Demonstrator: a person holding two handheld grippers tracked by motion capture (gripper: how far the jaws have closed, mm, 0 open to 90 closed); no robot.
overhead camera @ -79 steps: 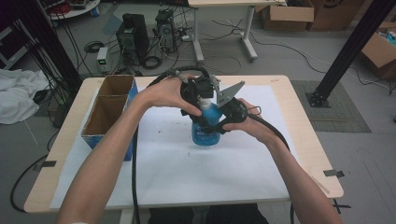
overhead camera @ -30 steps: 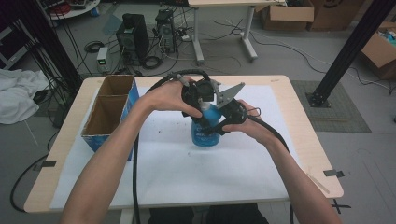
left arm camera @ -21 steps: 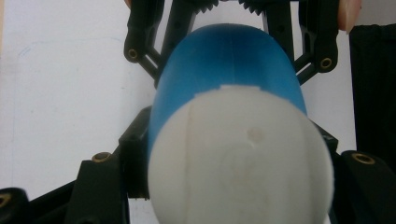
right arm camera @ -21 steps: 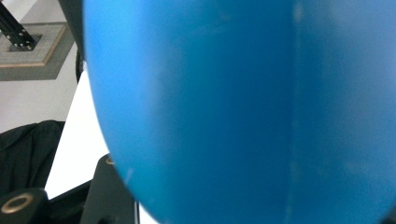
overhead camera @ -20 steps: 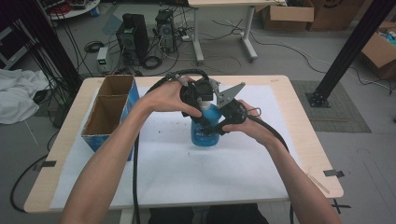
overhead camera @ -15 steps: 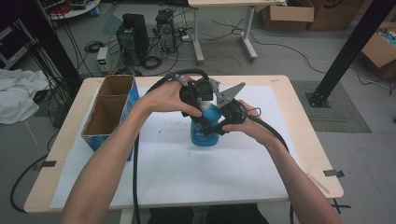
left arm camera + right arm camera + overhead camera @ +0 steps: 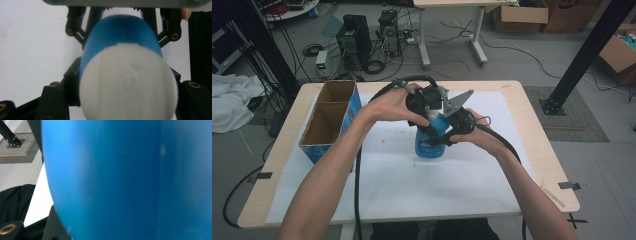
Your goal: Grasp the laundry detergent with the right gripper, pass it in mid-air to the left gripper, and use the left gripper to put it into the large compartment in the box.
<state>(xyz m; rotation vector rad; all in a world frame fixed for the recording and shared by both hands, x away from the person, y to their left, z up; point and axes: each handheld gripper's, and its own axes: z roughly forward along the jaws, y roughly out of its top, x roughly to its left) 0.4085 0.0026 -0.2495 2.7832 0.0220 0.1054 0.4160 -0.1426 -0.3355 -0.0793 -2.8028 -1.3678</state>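
Blue bottle (image 7: 429,142) upright mid-desk (image 7: 532,125) on white sheet, cardboard box (image 7: 330,120) well apart at left. Left gripper (image 7: 426,107) clamped on white cap (image 7: 127,85) from above; right gripper (image 7: 451,134) clamped on body (image 7: 112,180). Step likely cap unscrewing. Next: twist cap, steady body, avoid tipping.

- A cardboard box (image 7: 329,120) stands open at the surface's (image 7: 532,150) left edge.
- A white sheet (image 7: 422,185) covers the surface.
- Two computers (image 7: 369,37) stand on the floor beyond.
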